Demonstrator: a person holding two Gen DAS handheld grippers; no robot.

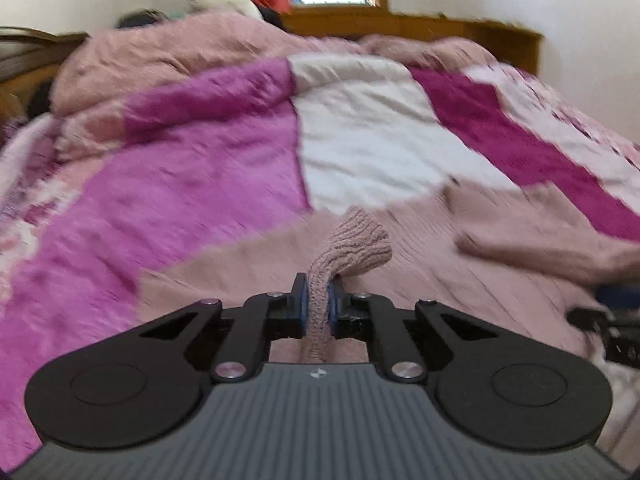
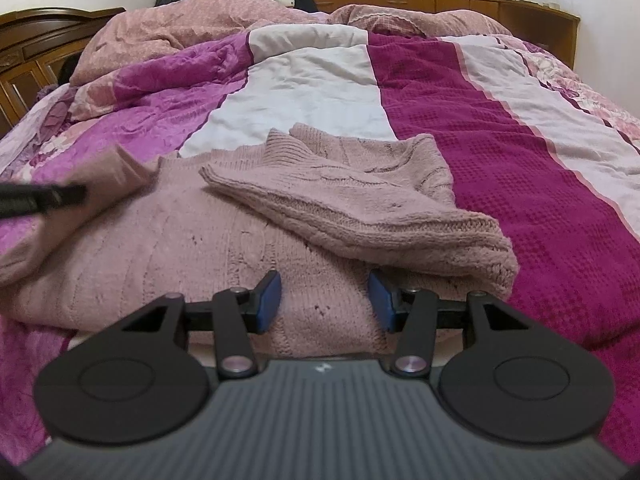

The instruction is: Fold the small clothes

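Knitwear is the job: a dusty-pink cable-knit wool sweater (image 2: 224, 256) lies spread on the striped magenta, white and purple quilted bedspread (image 2: 500, 128), filling the near centre of the right wrist view. Its right side is already folded inward, lying as a thick flap from about 11 to 3 o'clock above the right gripper (image 2: 325, 300), whose blue-padded fingers stand wide apart over the hem, holding nothing. The left gripper (image 1: 318, 304) is clamped on a ribbed cuff or sleeve end (image 1: 352, 244), the knit bunching up at 12 o'clock just past its pads; this view is motion-blurred.

Judging by the loose drape, the sweater is soft, light and stretchy, not slippery, and a pinch at one point will likely drag it out of shape. Firmer ribbed edges, cuff and hem, look the best places to hold. No readable brand or label shows; only a small pale emblem on each gripper body, too small to read.
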